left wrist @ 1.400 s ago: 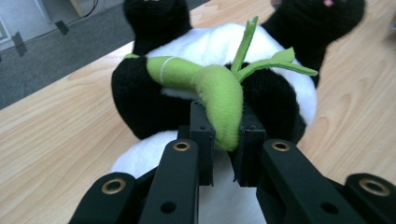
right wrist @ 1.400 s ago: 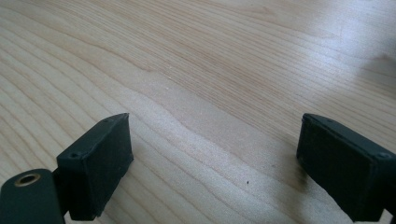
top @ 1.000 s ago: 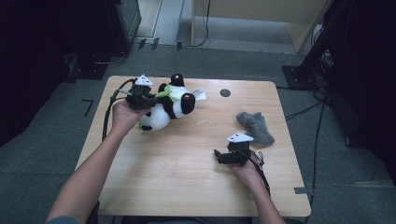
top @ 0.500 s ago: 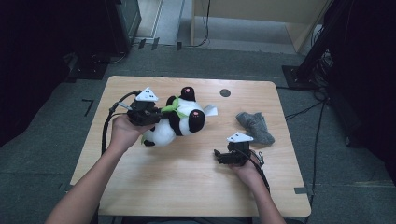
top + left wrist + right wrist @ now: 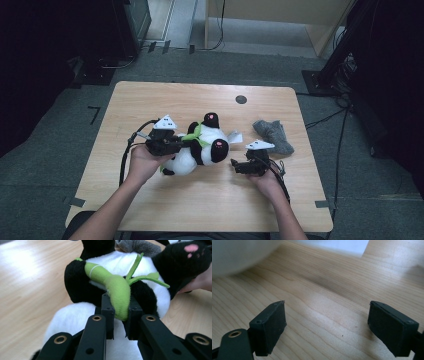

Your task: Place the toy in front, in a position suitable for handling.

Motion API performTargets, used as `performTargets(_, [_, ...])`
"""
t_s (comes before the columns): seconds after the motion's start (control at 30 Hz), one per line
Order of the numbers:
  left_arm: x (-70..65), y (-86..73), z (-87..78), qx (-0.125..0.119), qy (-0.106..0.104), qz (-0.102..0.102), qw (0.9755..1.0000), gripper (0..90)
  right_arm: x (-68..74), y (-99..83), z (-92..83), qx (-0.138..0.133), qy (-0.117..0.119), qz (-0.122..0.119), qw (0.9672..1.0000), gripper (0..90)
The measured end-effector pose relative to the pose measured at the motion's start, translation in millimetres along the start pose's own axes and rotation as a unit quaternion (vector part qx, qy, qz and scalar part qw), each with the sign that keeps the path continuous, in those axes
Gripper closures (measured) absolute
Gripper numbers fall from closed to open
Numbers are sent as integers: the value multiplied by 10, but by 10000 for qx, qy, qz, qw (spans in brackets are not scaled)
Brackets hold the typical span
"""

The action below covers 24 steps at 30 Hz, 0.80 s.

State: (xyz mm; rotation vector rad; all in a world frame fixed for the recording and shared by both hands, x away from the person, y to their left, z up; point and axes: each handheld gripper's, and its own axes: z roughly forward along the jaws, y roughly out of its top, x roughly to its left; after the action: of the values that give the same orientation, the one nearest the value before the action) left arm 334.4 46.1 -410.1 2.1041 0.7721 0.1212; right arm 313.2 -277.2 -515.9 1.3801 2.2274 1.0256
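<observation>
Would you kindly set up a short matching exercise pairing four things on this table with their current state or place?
Things:
1. left gripper
2. right gripper
3. grey cloth
4. plush panda

States:
A. lies crumpled near the table's right edge
B. jaws apart over bare wood
C. lies on its side mid-table
D. clamped on the green plush stalk

Pairs: 1-D, 2-B, 3-A, 4-C
</observation>
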Motion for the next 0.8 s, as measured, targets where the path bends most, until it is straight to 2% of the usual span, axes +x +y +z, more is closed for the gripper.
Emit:
performTargets(0.17, [-54,-115,76,41,24,-4,10000,807,5,71,-86,-144,61,28,9999,186])
performTargets(0.27, [-66,-159,102,-100,18,-101,9999,801,-28,109,-120,-195,29,59,9998,212])
performTargets(0.37, [-51,-178,105,-162,17,-110,9998,785,-58,133,-142,-197,54,115,9997,244])
performTargets(0.43, [-40,-197,108,-220,-63,-173,9996,771,-82,156,-174,-240,67,117,9996,260])
performTargets(0.57, [-55,-206,99,-259,-95,-153,9995,717,-75,187,-213,-295,48,89,9995,264])
performTargets(0.63, [-70,-221,88,-334,-100,-66,9994,649,-81,228,-263,-378,9,93,9992,268])
performTargets(0.7, [-73,-235,69,-404,-246,33,9989,565,-90,240,-295,-445,-25,72,9990,282])
performTargets(0.73, [-76,-238,60,-424,-363,50,9984,494,-97,246,-312,-460,-47,73,9989,283])
performTargets(0.77, [-85,-239,53,-416,-386,76,9984,416,-106,250,-329,-481,-64,73,9988,283])
performTargets(0.8, [-97,-244,41,-396,-347,127,9985,402,-116,255,-346,-491,-77,93,9987,282])
